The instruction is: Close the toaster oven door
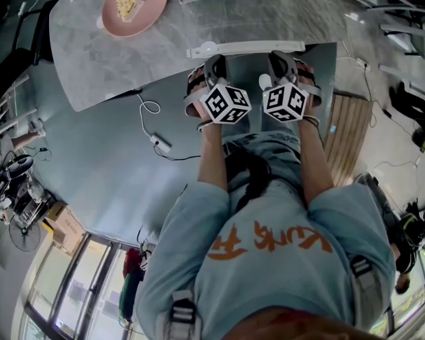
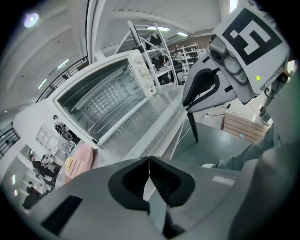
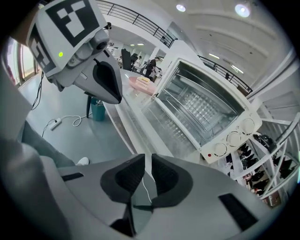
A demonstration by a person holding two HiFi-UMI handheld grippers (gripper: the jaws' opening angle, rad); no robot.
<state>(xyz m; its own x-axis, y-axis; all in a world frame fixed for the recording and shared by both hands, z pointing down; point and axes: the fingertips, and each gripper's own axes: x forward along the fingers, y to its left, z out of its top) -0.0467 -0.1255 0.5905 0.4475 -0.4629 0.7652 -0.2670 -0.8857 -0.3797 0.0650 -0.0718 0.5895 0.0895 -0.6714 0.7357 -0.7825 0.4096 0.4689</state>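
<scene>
The white toaster oven [image 2: 108, 89] stands on a marble table with its glass door [image 2: 140, 122] folded down flat and its inside bare. In the right gripper view the oven [image 3: 206, 103] and its lowered door [image 3: 164, 122] lie ahead, knobs at the right. From above, the door's white handle [image 1: 246, 48] runs along the table's edge, and both grippers sit just short of it. My left gripper [image 2: 149, 164] is shut, pads touching, holding nothing. A narrow gap shows between the pads of my right gripper [image 3: 146, 161], with nothing in it.
A pink plate [image 1: 133, 13] with food sits on the marble table [image 1: 99, 60] to the left of the oven. On the grey floor lie a white cable with a power strip [image 1: 156, 139] and a wooden pallet [image 1: 348, 133]. Shelving stands behind the oven.
</scene>
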